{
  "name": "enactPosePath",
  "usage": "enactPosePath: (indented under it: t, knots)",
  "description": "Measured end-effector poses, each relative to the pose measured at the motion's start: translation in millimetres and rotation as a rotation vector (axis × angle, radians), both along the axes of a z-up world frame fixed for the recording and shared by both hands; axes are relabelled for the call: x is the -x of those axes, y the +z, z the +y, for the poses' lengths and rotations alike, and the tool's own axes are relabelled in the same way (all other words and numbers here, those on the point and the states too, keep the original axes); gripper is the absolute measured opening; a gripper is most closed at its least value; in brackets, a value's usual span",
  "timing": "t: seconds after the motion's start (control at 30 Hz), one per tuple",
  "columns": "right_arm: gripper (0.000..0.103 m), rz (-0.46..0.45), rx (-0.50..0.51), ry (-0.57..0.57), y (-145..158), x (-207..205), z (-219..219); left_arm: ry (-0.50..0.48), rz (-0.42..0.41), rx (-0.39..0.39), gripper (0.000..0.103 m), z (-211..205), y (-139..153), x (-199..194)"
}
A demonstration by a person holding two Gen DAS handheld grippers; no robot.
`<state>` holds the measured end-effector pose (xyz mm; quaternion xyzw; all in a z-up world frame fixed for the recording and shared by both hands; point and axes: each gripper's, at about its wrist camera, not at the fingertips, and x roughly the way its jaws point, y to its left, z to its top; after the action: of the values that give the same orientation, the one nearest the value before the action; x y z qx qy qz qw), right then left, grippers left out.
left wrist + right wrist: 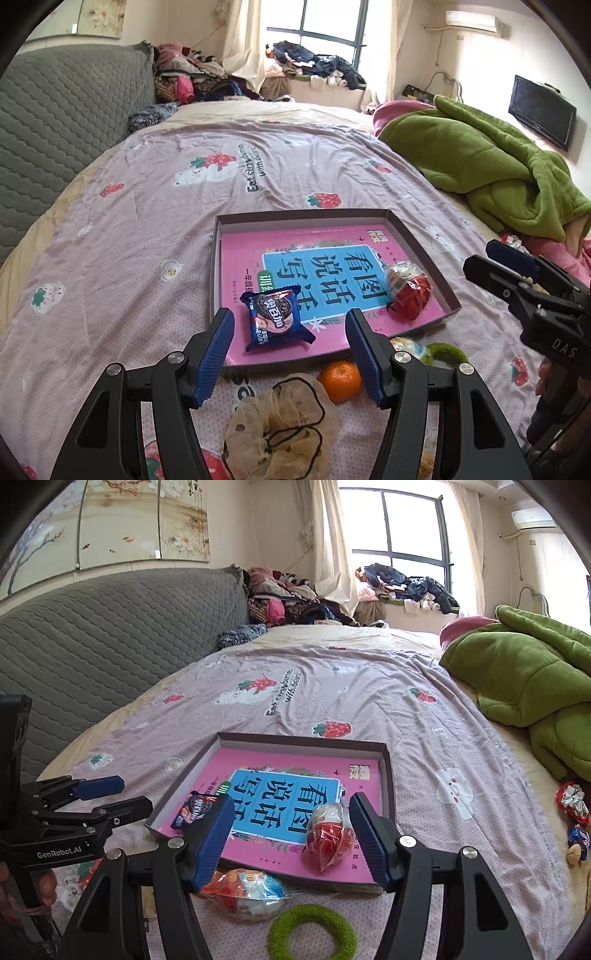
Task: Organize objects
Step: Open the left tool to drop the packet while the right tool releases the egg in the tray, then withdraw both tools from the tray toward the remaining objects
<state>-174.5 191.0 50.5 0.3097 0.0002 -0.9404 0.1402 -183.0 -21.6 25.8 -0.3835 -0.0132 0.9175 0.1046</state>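
- The left gripper (290, 356) hangs above the near edge of a shallow cardboard box lid (424, 254) on a strawberry-print bedspread (147, 206), its 2 blue-padded fingers spread wide with nothing between them.
- The right gripper (288, 836) is also spread wide and empty; its jaws stand apart over the lid's near right corner.
- A pink-and-blue workbook (314, 266) fills the lid's floor; its near left corner is covered by a blue cookie packet (275, 319).
- A red cellophane-wrapped egg-shaped sweet (408, 291) lies on the workbook's right side, its label too crinkled to read.
- Outside the lid, at its near edge, a second wrapped egg sweet (245, 888) is partly hidden behind the right gripper's left finger.
- A green knitted ring (312, 932) lies just near of it, cut off at the frame's bottom.
- A mandarin orange (340, 380) and a beige mesh scrunchie (282, 424) sit near the left gripper.
- More wrapped sweets (574, 803) lie at the far right bed edge, hard to make out.
- A green blanket (480, 162) is heaped on the right.
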Motion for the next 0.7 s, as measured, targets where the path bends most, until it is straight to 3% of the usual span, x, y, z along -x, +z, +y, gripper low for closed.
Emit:
enactPosePath:
  t: [0.43, 0.7]
  knots:
    - [0.064, 0.067, 0.017, 0.023, 22.7, -27.3, -2.0, 0.009, 0.011, 0.002, 0.064, -7.7, 4.2, -22.8]
    - [0.064, 0.071, 0.009, 0.012, 18.8, -44.2, 2.6, -0.012, 0.019, -0.003, 0.064, -6.0, 6.9, -33.7]
